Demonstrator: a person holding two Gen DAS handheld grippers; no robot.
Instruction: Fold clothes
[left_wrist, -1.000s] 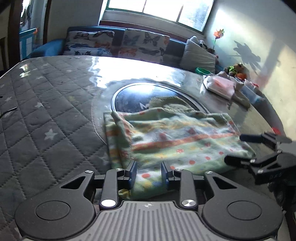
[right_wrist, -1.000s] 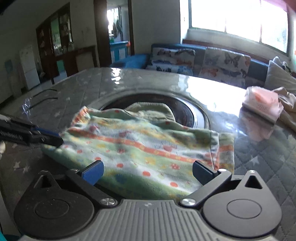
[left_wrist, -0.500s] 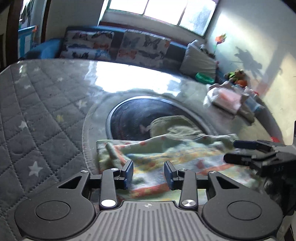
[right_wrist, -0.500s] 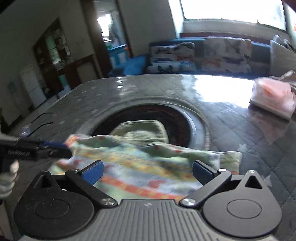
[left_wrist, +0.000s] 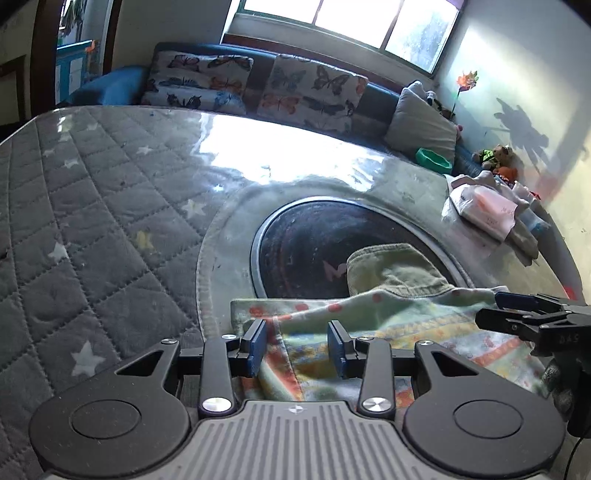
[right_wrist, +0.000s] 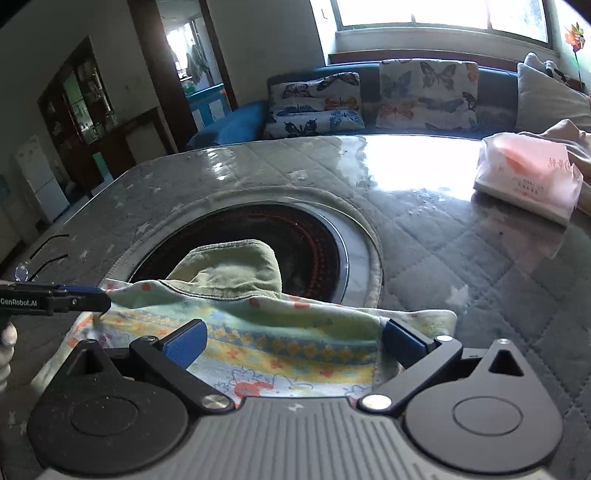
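- The left tongs stand partly parted, with a raised ridge of the patterned garment lying in the gap. Neither blue pad visibly presses the cloth, so I read them as not gripping.
- The right tongs are spread wide, their pads far apart over the garment's near edge. The cloth lies slack between them and is not pinched.
- From the left tongs, the garment runs from 12 o'clock away towards 3 o'clock. From the right tongs, it runs from 12 o'clock off towards 9 o'clock.
- Its long axis therefore lies crosswise to both pairs, side to side along the near edge of the tabletop.
- In the left view, the right tongs show at 3 o'clock, beside the cloth's far end. In the right view, the left tongs show at 9 o'clock, their tips at the opposite end.
- Each pair looks about equally near its own end, so the coming fold likely needs both ends seized together.
- A plain green piece pokes out from under the garment at 12 o'clock and overlaps the dark round inset.
- A pink packet sits well apart at 2 o'clock in the right view.
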